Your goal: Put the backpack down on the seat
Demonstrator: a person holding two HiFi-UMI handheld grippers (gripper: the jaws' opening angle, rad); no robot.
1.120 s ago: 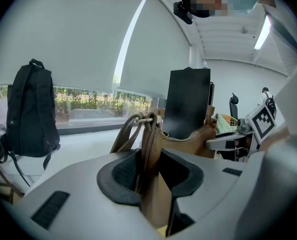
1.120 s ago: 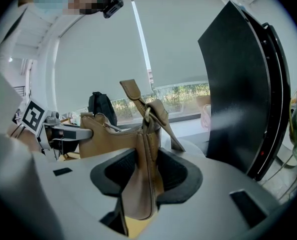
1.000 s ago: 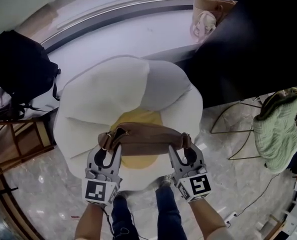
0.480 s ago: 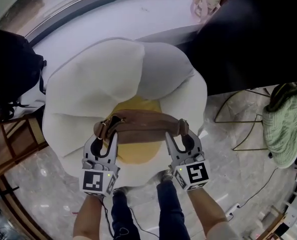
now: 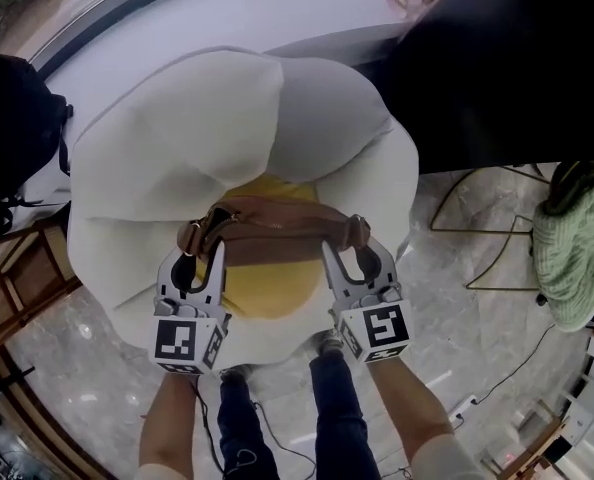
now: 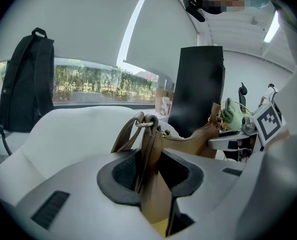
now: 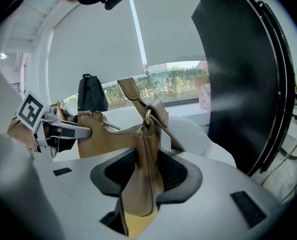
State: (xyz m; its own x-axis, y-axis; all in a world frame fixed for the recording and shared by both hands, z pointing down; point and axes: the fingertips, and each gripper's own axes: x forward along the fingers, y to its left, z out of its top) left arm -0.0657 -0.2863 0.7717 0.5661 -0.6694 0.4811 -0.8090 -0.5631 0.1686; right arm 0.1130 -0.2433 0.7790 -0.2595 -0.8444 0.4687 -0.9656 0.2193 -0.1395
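Lowered since a second ago, both grippers now hang closer to the seat, directly ahead of the person's legs [image 5: 327, 418], with the brown bag [image 5: 272, 233] stretched level between them. The left gripper [image 5: 199, 258] is clamped on one end of the bag, its dark pads pressing the leather just below a metal ring [image 6: 144, 124]. The right gripper [image 5: 357, 258] pinches the opposite end the same way, the strap rising beyond its jaws. Under the bag, and just past both sets of jaws, lies the yellow centre [image 5: 267, 293] of the white, petal-shaped seat [image 5: 177, 138]; whether the bag touches the cushion cannot be told. Beyond the seat runs a pale ledge [image 5: 277, 8]. Well off to the left gripper's outer side, a black backpack [image 5: 7, 118] stands upright at the ledge's end. Off the right gripper's outer side rises a black panel [image 5: 497, 68], and farther that way a green knit [image 5: 577, 248] hangs above the marble floor [image 5: 477, 348].
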